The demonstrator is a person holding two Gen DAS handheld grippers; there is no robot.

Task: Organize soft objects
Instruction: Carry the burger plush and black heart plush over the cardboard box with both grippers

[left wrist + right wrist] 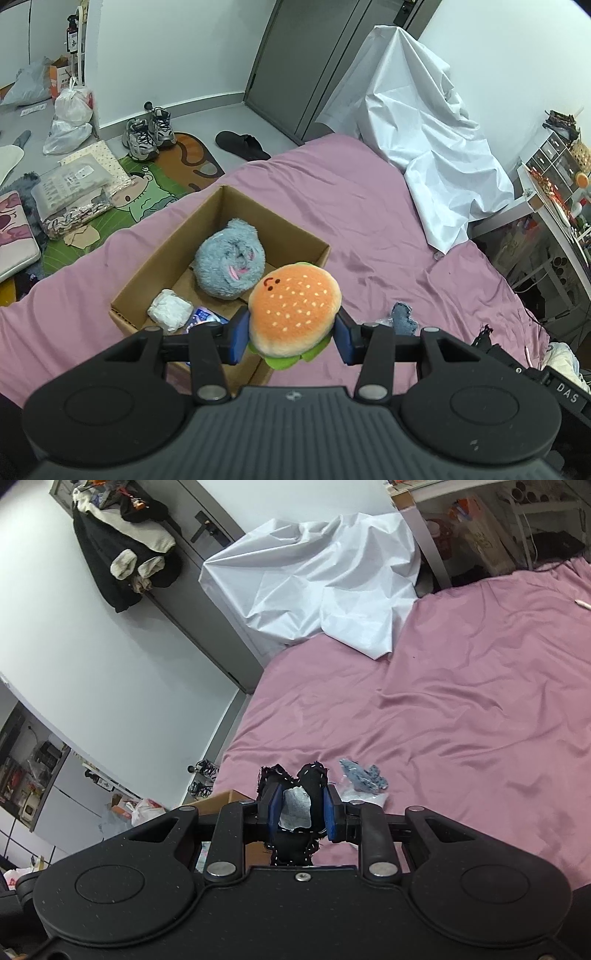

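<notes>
My left gripper (291, 332) is shut on an orange hamburger plush (293, 308) and holds it above the near right corner of an open cardboard box (207, 218) on the pink bed. In the box lie a fluffy blue-grey plush (229, 266), a white wad (170, 308) and a blue packet (205, 317). My right gripper (301, 812) is shut on a black fabric toy with white stitching and a grey patch (295, 805), held above the bed. A small blue-grey fabric piece on clear plastic (364, 779) lies on the sheet just beyond it; it also shows in the left wrist view (404, 317).
The pink bedsheet (461, 701) spreads to the right. A white cloth-covered object (417, 122) stands at the bed's far edge. Shoes (147, 133), a slipper (242, 146), bags and a cartoon mat (147, 192) lie on the floor left of the bed. A cluttered desk (554, 195) stands at right.
</notes>
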